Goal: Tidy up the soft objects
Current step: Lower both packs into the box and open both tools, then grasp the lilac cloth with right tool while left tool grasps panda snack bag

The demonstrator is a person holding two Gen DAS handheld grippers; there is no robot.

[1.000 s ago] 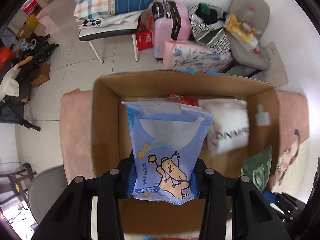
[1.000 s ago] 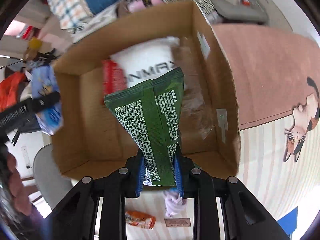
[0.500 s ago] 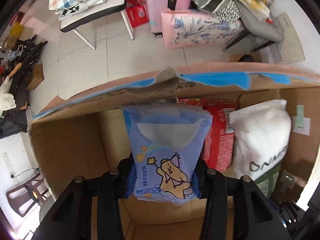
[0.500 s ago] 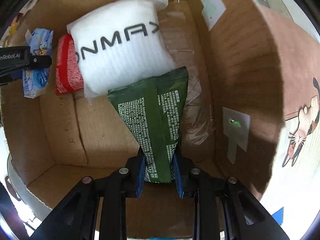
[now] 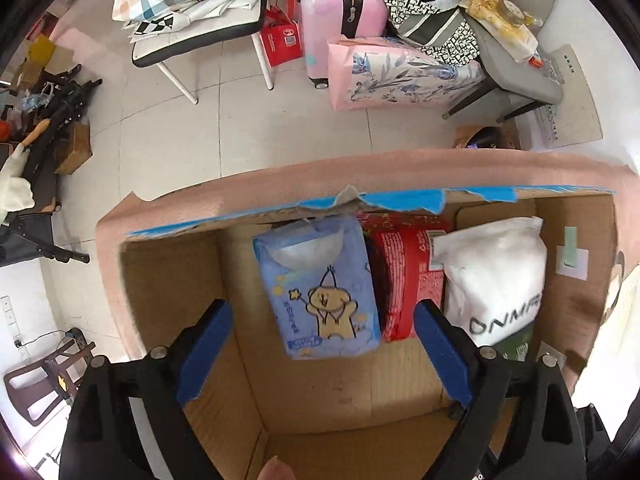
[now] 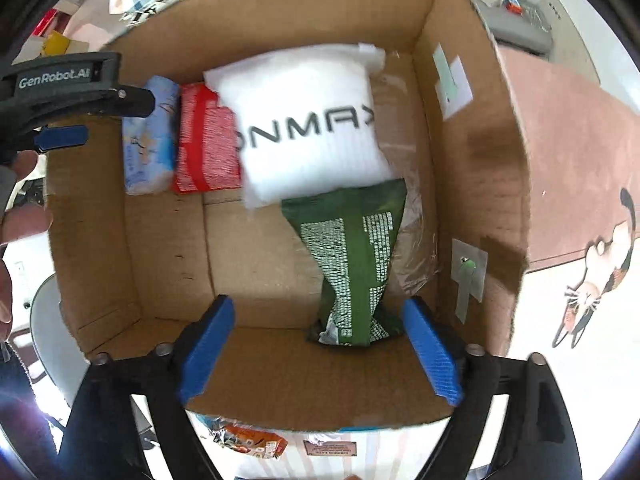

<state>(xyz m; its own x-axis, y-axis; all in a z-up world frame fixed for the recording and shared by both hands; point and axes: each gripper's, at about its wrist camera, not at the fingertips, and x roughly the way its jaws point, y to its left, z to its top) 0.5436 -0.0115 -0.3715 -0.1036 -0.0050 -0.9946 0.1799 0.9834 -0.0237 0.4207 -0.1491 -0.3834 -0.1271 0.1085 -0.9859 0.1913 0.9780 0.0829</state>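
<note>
— Where do your left fingers (image 5: 320, 354) stand?

— Spread wide, gripping nothing. The blue pack (image 5: 320, 292) stands on end inside the box (image 5: 168, 280), straight ahead between the two blue pads and apart from both. Its long axis runs up toward the far wall, top edge under the torn blue tape on the rim.

— And what is beside it?

— The red pack (image 5: 408, 280) touches its right side, and the white bag (image 5: 496, 280) leans beside that. All three line the far wall in a row.

— Your right fingers (image 6: 318, 350)?

— Also spread, empty. The green pack (image 6: 356, 264) lies on the box floor, its crumpled near end just inside my right pad (image 6: 430, 356), its long axis pointing away from me toward the white bag (image 6: 312, 132), whose lower edge overlaps its far end. It sits close to the right wall, not centred in my gap.

— So which hand is nearer to what?

— Left to the blue pack, right to the green. I judge both are now placed, so the coming move is a straight pull back and up out of the box. On the right, the pad nearest the green pack could catch its crumpled end, so I would lift clear before swinging sideways.

— Anything left outside?

— An orange pack (image 6: 256, 442) shows on the floor below the box's near wall, in the right view only.
</note>
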